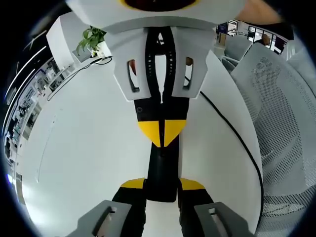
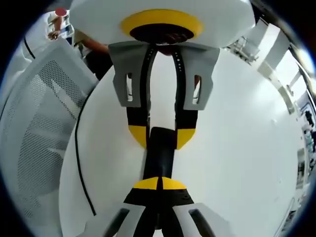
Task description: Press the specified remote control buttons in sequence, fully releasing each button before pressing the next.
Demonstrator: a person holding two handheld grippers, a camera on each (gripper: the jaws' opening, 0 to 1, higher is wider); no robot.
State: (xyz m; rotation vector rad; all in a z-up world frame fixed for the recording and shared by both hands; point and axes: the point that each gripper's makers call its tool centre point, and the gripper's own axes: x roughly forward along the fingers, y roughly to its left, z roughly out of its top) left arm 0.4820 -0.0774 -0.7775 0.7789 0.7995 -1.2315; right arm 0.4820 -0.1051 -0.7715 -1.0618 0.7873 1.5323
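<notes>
A slim black remote control [image 1: 161, 170] lies lengthwise between the jaws of my left gripper [image 1: 162, 185], which is shut on its near end above the white table [image 1: 89, 148]. My right gripper [image 1: 162, 132] reaches in from the far side with its yellow tips closed together, and they rest on the remote's top face. In the right gripper view the shut tips of that right gripper [image 2: 159, 183] sit on the remote [image 2: 159, 155]. The left gripper [image 2: 160, 136] clamps its far end from both sides. The buttons are hidden.
A black cable [image 1: 237, 138] runs along the table's edge, also seen as the cable [image 2: 79, 163]. White mesh chairs [image 1: 281, 123] stand beside the table, with one mesh chair [image 2: 34, 133] on the other view's left. A potted plant [image 1: 91, 39] stands at the far corner.
</notes>
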